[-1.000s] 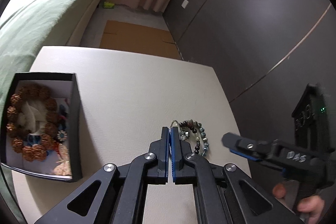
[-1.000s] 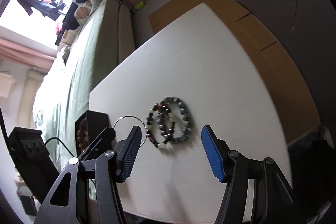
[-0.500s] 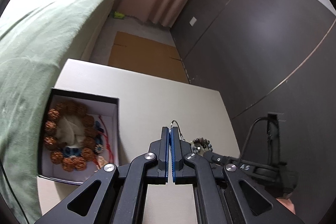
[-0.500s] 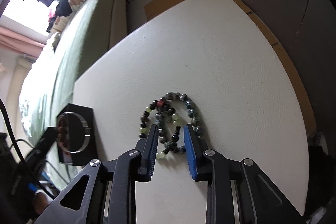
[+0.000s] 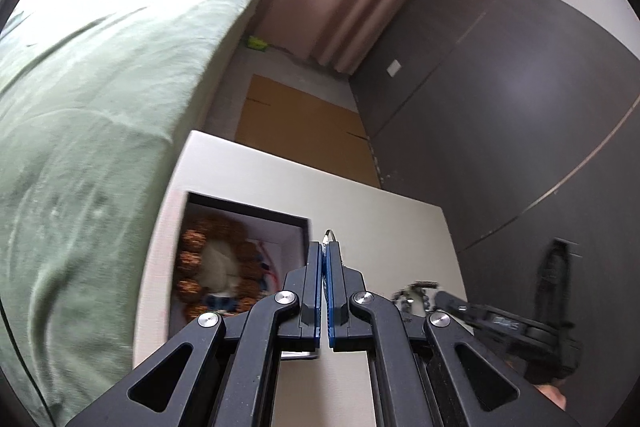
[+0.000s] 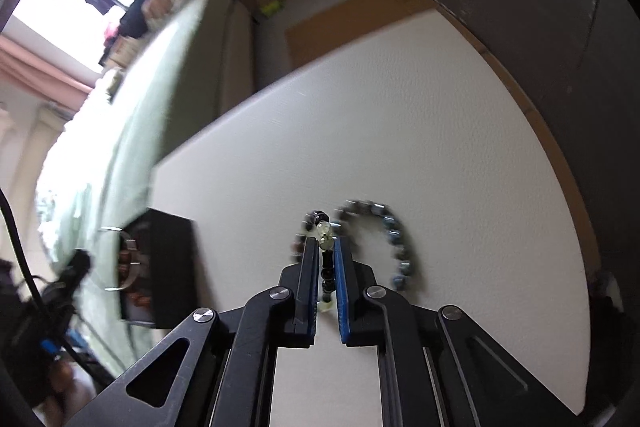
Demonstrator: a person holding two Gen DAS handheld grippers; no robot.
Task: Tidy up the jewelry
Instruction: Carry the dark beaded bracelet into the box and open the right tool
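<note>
Closing since the earlier frame, the right tool (image 6: 328, 259) now pinches a strand of the beaded bracelets (image 6: 394, 247) on the tabletop (image 6: 400, 107); the left tool (image 5: 325, 267), pressed on a thin metal ring (image 5: 329, 235), has swung toward the box (image 5: 248, 223). Brown beads (image 5: 192, 259) already lie boxed; ring and bracelets remain. Motion blur obscures the box's contents.
</note>
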